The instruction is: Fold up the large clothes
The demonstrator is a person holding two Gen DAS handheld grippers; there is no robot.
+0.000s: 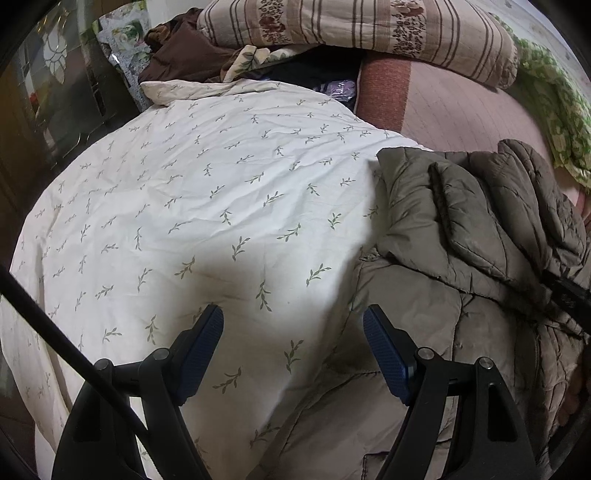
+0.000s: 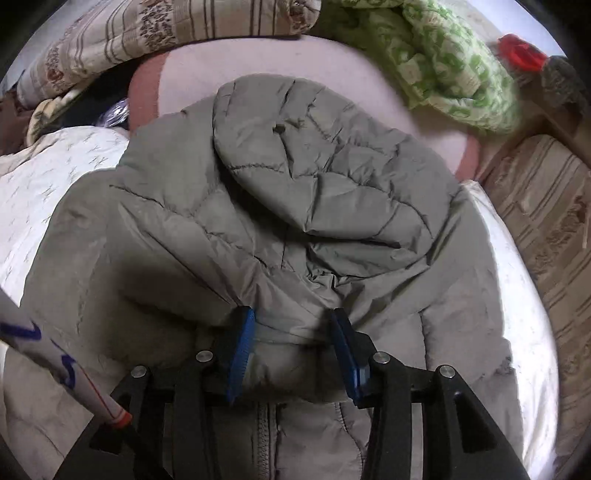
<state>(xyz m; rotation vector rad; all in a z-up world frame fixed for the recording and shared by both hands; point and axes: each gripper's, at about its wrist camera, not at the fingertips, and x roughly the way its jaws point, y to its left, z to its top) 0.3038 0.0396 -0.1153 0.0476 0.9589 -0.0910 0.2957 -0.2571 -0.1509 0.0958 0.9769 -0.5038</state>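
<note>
An olive-grey quilted puffer jacket [image 2: 295, 184] lies bunched on the bed, hood on top and zipper toward me. My right gripper [image 2: 291, 321] stands over its collar, jaws partly apart. A gathered fold of jacket fabric sits between the blue pads [image 2: 243, 343], but they do not clearly pinch it. In the left wrist view the jacket [image 1: 461, 221] fills the right side. My left gripper [image 1: 293, 317] hovers wide open and empty just left of the jacket's edge, over a white leaf-print duvet [image 1: 203, 184].
A striped quilt [image 1: 351, 29] and a brown garment [image 1: 177, 55] are piled at the far end. A green patterned blanket [image 2: 454, 62] lies at the far right on the pink mattress cover [image 2: 332, 59]. A black cable [image 1: 55, 332] crosses the left view.
</note>
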